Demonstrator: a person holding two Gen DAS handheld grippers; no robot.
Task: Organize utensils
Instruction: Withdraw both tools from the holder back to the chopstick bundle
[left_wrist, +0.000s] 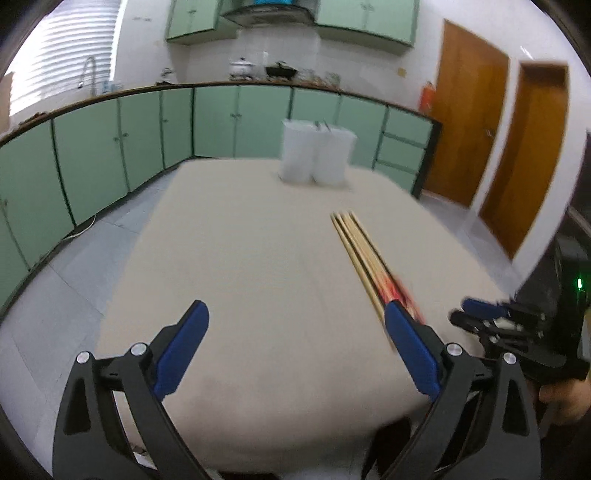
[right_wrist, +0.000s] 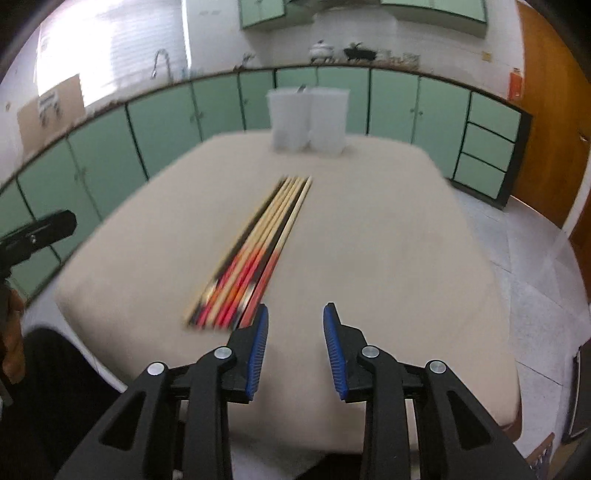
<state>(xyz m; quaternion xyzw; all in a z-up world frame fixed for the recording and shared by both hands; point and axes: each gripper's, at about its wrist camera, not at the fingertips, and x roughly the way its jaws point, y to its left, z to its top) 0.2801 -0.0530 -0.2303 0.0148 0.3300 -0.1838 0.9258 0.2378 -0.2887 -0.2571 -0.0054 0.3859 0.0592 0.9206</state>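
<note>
Little looks done yet: the chopsticks (right_wrist: 255, 254) lie bundled mid-worktop (right_wrist: 388, 258), well short of the white tubs (right_wrist: 308, 118) at its far edge, while the left gripper (left_wrist: 295, 354) has its jaws spread wide and the right gripper (right_wrist: 295, 350) partly, both empty.

Your left gripper (left_wrist: 295, 347), black-armed with blue pads, points downward with its jaws spread wide and nothing between them. Your right gripper (right_wrist: 295, 347) of the same build also tilts downward, its jaws parted only narrowly and holding nothing. Your right hand (left_wrist: 561, 402) grips its black handle at the frame's edge.
</note>
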